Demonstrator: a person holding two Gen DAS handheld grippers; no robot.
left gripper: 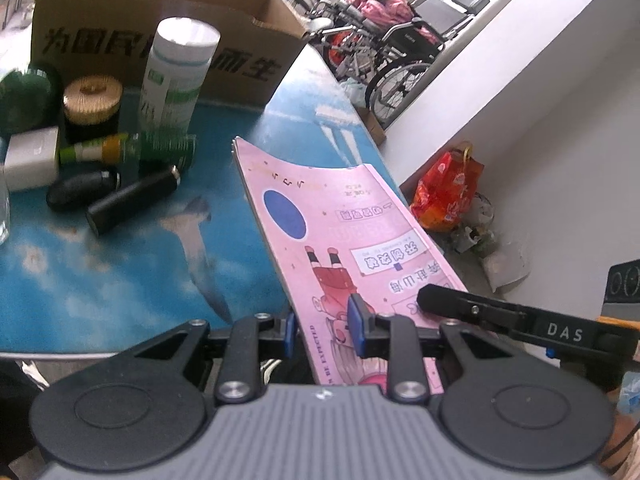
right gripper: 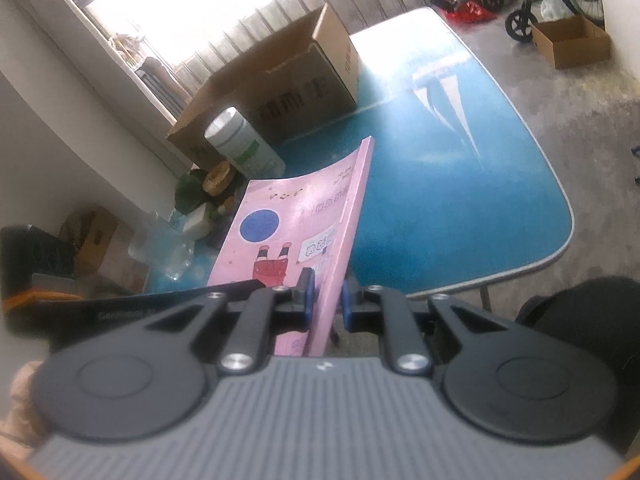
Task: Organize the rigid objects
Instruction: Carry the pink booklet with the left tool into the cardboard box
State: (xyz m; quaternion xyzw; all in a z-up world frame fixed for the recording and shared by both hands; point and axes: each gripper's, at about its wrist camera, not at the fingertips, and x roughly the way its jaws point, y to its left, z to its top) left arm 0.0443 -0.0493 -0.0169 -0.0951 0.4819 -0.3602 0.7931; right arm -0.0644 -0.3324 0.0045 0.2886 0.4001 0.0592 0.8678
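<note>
Both grippers are clamping the near end of a pink booklet [left gripper: 340,240], holding it above the blue table [left gripper: 100,280]. The left gripper [left gripper: 326,330] is pinching its near left edge between blue pads, and the right gripper [right gripper: 326,304] is closing on its near right edge. The booklet's long axis is running away from the cameras, its far end pointing toward the cardboard box [left gripper: 168,40] and sagging slightly. A white bottle [left gripper: 176,76] is standing left of it, among small containers.

Pink booklet [left gripper: 352,240] held above the blue table [left gripper: 120,280].
I am gripping its near edge; its far end is sagging downward.
</note>
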